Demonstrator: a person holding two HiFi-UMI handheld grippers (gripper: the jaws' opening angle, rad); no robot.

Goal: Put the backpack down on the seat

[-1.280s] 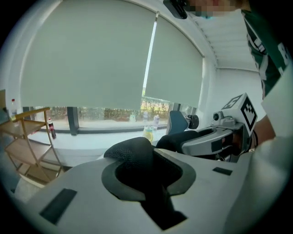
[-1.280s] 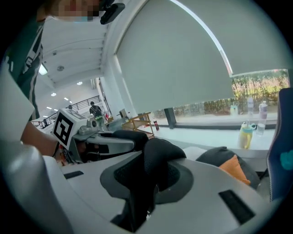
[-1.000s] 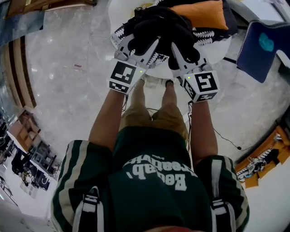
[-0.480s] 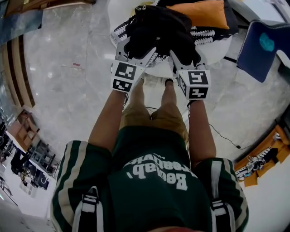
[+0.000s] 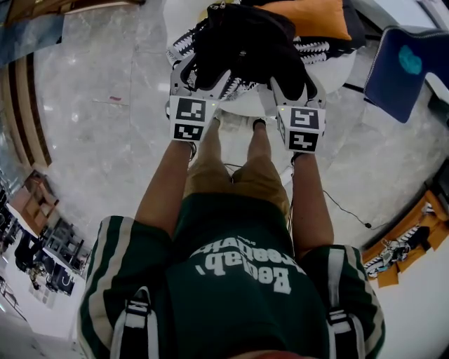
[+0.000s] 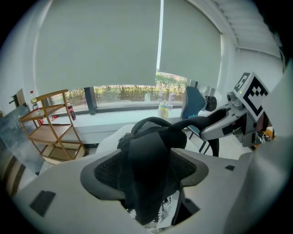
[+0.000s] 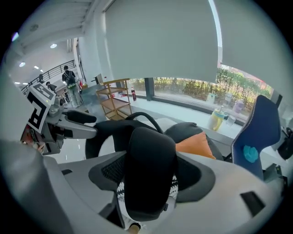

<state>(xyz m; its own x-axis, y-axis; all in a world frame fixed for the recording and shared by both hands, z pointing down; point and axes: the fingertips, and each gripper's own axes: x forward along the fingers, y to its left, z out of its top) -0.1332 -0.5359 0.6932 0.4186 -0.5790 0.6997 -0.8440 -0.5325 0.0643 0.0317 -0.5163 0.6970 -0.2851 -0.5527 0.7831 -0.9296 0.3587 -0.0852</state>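
The black backpack point(image 5: 242, 38) lies on the round white seat point(image 5: 335, 70) at the top centre of the head view, its bulk resting on a black-and-white patterned cloth point(image 5: 319, 49). An orange cushion point(image 5: 312, 17) sits just beside it to the upper right.

The left tongs point(image 5: 202, 76) and right tongs point(image 5: 295, 83) reach up from mid-frame to the near edge of the backpack, one at each side, their marker cubes facing the camera. Both tongs stand wide and have just been opening.

In the left gripper view a black shoulder strap point(image 6: 146, 178) hangs loosely between the jaws, with the mesh pads point(image 6: 107, 171) bare on either side of it. In the right gripper view the other strap point(image 7: 151, 173) lies between the jaws in the same way, its pads point(image 7: 114, 169) also showing.

A blue chair point(image 5: 403, 70) stands at the right edge of the head view, and a wooden shelf point(image 6: 50, 128) shows at the left of the left gripper view, under the window.
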